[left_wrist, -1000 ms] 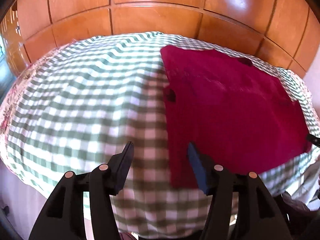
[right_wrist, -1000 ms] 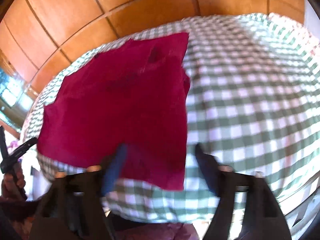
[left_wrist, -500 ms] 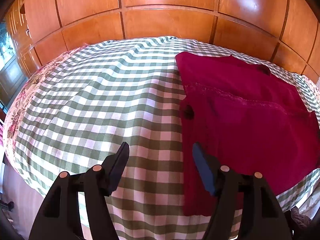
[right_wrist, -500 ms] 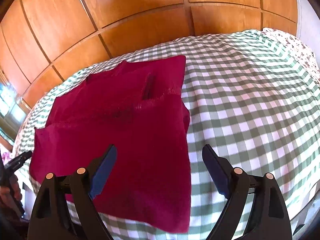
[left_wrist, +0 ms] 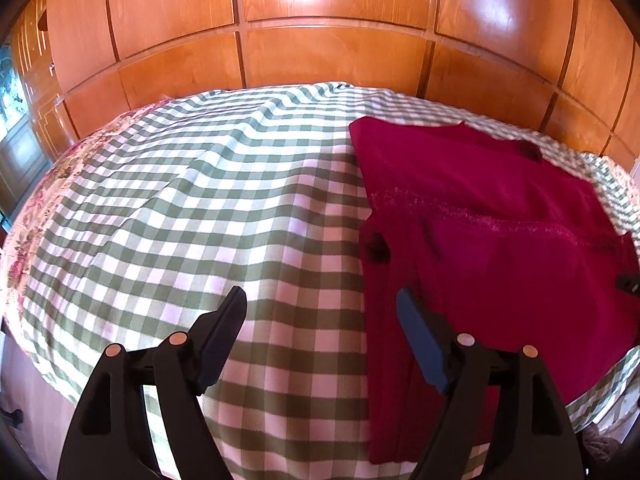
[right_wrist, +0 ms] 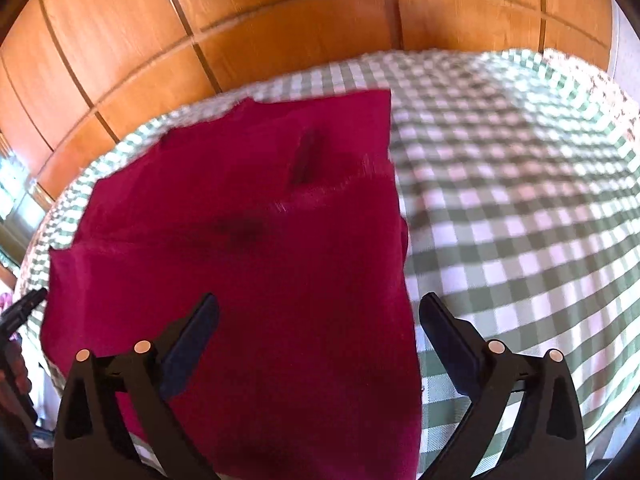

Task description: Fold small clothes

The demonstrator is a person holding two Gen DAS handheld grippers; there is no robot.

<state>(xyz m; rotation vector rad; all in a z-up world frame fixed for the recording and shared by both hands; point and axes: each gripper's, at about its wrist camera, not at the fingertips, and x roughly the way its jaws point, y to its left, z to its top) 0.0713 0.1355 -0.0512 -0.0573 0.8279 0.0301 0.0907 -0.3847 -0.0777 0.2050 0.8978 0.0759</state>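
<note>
The left gripper (left_wrist: 320, 308) hangs above the near part of the green-and-white checked cloth (left_wrist: 200, 220), its jaws spread and just widened further, with nothing between them; the right-hand finger sits over the near left edge of the crimson garment (left_wrist: 500, 248), the other finger over bare cloth, and neither visibly touches fabric. The right gripper (right_wrist: 320, 312) is likewise set wide — its jaws have just been opening and grip nothing; the left finger stands over the crimson garment (right_wrist: 248, 260), the other just past the garment's right edge, above the checked cloth (right_wrist: 520, 208). The garment lies flat on the cloth: in the left wrist view it fills the right half of the surface, in the right wrist view the left half. A paler stitched seam crosses it from side to side, and a small dark fold sits at its left edge in the left wrist view. At the far left margin of the right wrist view, a black fingertip of the other gripper shows beside the garment's left edge. Beyond the covered surface stand glossy wooden panels (left_wrist: 320, 40) — the same wooden panels (right_wrist: 280, 20) close off the right wrist view, which is somewhat blurred.
</note>
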